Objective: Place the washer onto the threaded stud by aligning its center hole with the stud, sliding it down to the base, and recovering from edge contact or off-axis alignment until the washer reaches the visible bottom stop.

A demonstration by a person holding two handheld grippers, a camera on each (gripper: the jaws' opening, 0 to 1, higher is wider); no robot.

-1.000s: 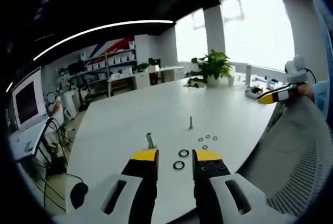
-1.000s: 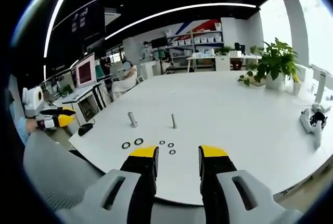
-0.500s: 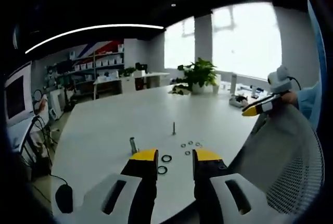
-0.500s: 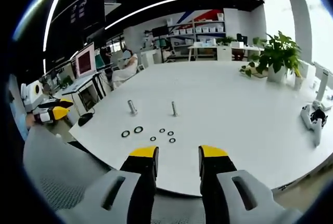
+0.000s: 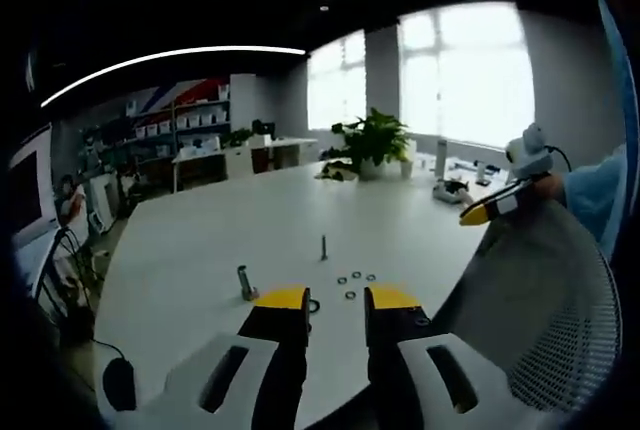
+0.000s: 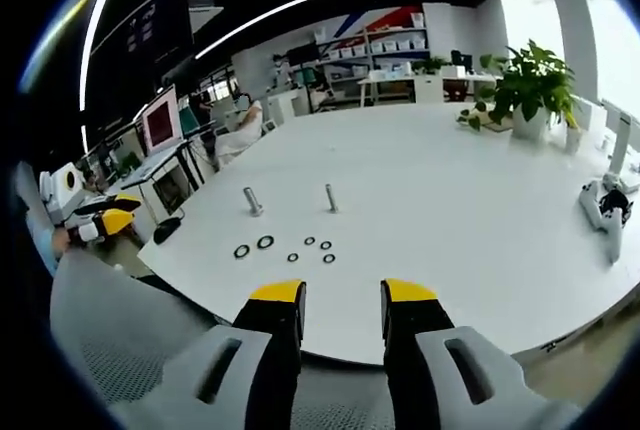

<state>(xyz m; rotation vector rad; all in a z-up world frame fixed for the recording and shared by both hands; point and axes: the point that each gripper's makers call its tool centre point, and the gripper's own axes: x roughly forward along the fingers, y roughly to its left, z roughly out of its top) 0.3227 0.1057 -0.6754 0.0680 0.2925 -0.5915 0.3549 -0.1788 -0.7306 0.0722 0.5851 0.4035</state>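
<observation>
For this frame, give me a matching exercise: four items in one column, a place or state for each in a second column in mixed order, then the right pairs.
Items:
1. two studs
2. washers
3. potted plant
4. right gripper

Places or states:
A. flat on the white table, nearer the table edge than the studs
B. open, holding nothing, short of the table edge
C. upright, side by side
D. far side of the table, near the windows

Pairs: 1-C, 2-A, 3-D, 4-B

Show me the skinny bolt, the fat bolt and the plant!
Skinny bolt (image 6: pixel 330 198): right gripper view, middle of its upright shaft.
Fat bolt (image 6: pixel 253 201): right gripper view, middle of its tilted shaft.
Plant (image 6: pixel 530 85): right gripper view, its green leaves.
</observation>
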